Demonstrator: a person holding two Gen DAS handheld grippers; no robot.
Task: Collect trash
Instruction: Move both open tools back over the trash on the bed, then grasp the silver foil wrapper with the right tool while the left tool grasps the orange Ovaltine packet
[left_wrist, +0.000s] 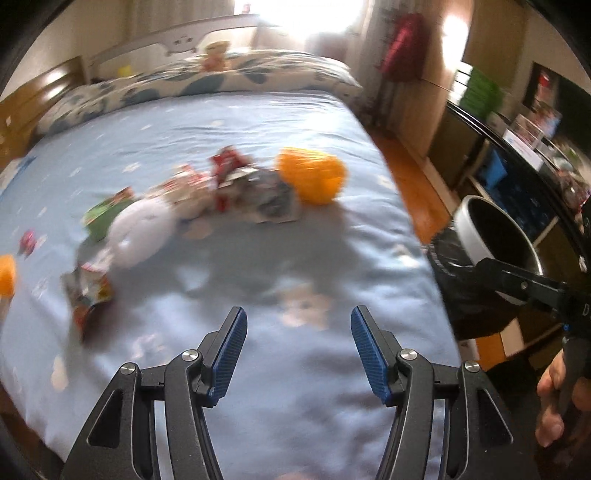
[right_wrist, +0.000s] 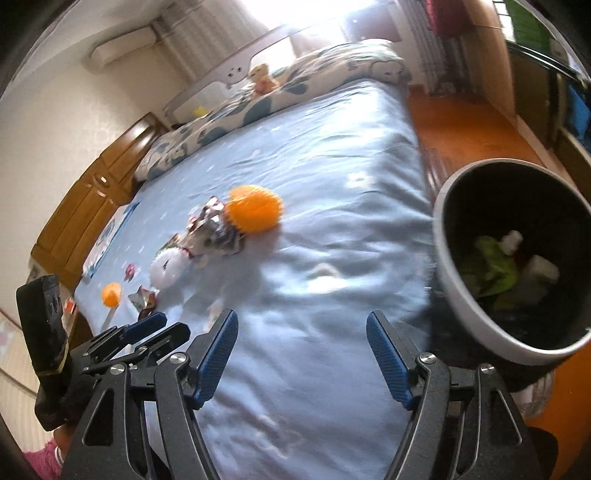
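We hold both claws empty over blue bed sheet (left_wrist: 258, 155). Left claw (left_wrist: 299, 354) gaping, right claw (right_wrist: 302, 360) gaping. Crumpled silver-red wrapper heap (left_wrist: 255, 188) ahead, left of centre, nearer left claw. Round white-rimmed trash bin (right_wrist: 447, 258) beside right claw.

It was a home bedroom: a bed (left_wrist: 221, 122) w/ blue sheet filled the room. Patterned pillows (left_wrist: 207, 79) & a soft toy (left_wrist: 216, 55) lay at the bed's head, a wooden cabinet (right_wrist: 92, 199) beside it, window behind.
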